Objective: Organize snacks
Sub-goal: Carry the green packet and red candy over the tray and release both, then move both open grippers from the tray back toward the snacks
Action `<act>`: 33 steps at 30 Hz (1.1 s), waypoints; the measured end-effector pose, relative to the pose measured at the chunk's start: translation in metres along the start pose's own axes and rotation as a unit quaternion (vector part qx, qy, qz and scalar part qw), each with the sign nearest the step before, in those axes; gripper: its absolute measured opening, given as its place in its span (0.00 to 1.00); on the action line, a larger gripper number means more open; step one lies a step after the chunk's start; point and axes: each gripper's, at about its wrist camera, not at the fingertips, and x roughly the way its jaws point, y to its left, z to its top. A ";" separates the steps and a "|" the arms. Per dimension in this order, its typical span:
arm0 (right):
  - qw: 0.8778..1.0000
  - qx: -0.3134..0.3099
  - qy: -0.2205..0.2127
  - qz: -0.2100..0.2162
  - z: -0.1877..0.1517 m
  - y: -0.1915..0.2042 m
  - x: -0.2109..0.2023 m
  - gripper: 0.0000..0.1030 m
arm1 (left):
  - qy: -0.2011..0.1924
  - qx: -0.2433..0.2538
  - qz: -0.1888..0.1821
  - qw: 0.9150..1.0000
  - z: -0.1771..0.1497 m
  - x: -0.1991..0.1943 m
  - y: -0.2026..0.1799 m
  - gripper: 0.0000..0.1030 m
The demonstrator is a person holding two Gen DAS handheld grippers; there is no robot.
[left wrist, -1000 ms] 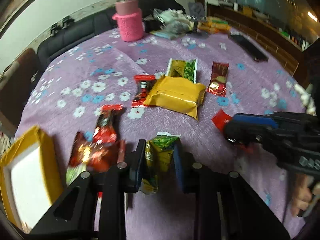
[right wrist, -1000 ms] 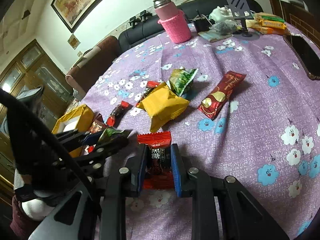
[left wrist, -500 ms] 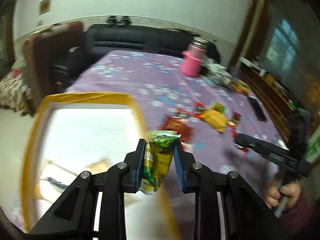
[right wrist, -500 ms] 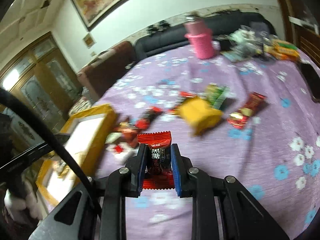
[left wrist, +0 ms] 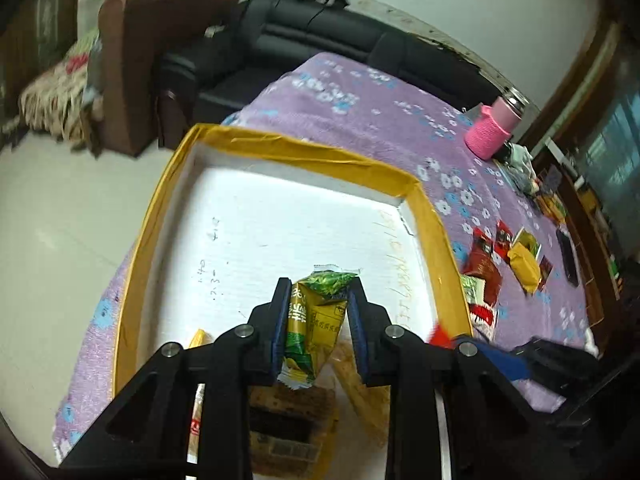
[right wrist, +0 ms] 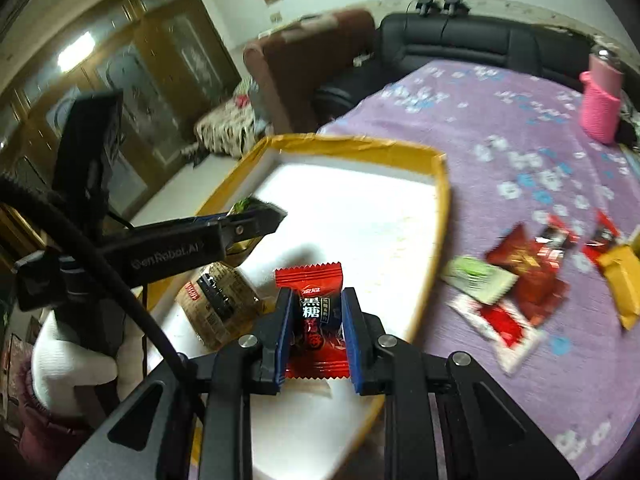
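Hovering over the yellow-rimmed box (left wrist: 424, 216): left gripper (left wrist: 318, 324) clenched on green snack packet (left wrist: 316, 320), right gripper (right wrist: 314, 326) on red candy packet (right wrist: 314, 312); box floor directly below both.

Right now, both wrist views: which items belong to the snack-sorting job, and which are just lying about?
In the job:
- green snack packet in left gripper
- red candy packet in right gripper
- yellow-rimmed box, brown packet already inside
- loose snacks on the cloth

Lying about:
- pink-sleeved flask
- black phone
- black sofa
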 end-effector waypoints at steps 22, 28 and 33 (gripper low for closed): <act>0.992 0.017 -0.111 -0.059 -0.041 -0.018 -0.074 0.45 | -0.111 -0.059 -0.036 0.991 -0.054 -0.081 -0.042 0.98; 0.977 0.058 -0.174 -0.106 -0.079 -0.046 -0.128 0.47 | -0.172 0.018 0.098 0.980 -0.084 -0.101 -0.101 0.98; 0.961 0.091 -0.223 -0.138 -0.100 -0.066 -0.171 0.50 | -0.197 0.075 0.154 0.965 -0.098 -0.108 -0.136 0.98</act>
